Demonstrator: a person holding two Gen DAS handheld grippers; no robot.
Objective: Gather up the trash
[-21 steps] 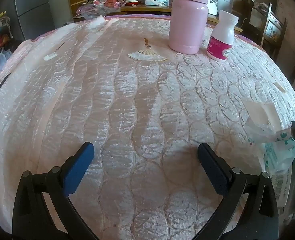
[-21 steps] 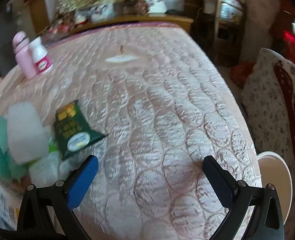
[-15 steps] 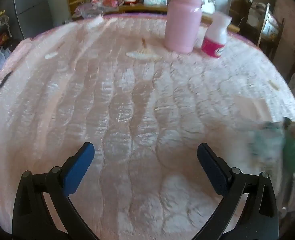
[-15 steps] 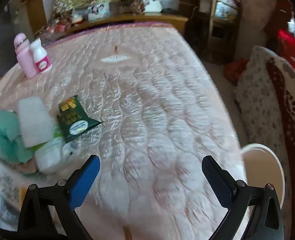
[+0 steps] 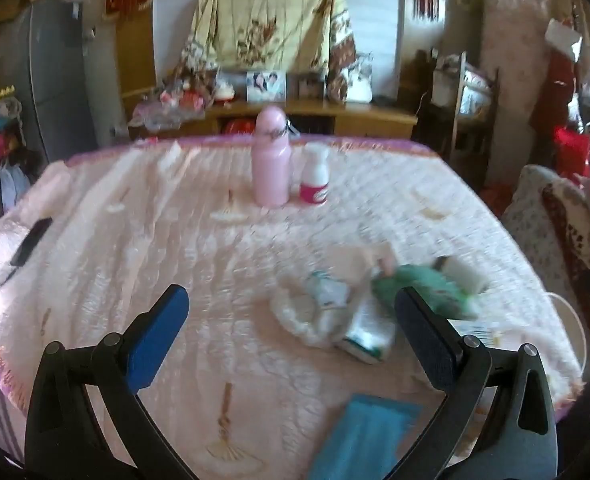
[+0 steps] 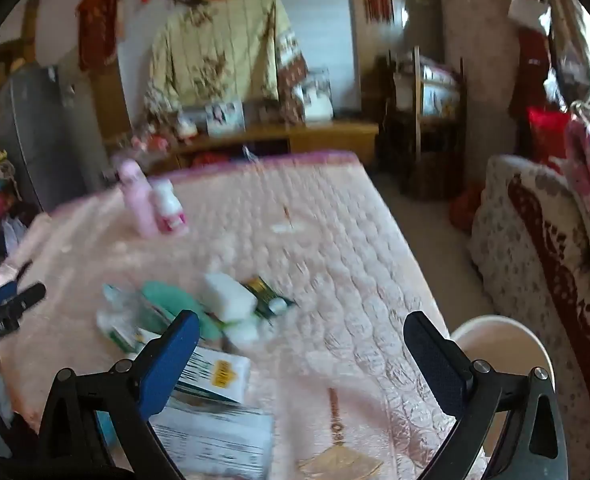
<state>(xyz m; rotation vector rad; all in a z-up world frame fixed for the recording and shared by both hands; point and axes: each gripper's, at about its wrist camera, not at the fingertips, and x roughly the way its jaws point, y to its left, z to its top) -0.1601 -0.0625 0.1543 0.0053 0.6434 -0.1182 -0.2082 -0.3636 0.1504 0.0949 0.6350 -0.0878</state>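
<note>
Approach step: both hand-held grippers, left point(image 5: 291, 340) and right point(image 6: 301, 356), gape wide and empty; next, close on the trash pile point(image 5: 359, 304) at lower right of the bed point(image 5: 135, 240).

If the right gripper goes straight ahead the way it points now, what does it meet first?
Probably the bare pink quilted bedcover; the open right gripper has nothing between its jaws. Depth is unclear.

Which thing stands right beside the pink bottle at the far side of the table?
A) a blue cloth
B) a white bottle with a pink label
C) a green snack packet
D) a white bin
B: the white bottle with a pink label stands upright next to the pink bottle in both wrist views.
</note>
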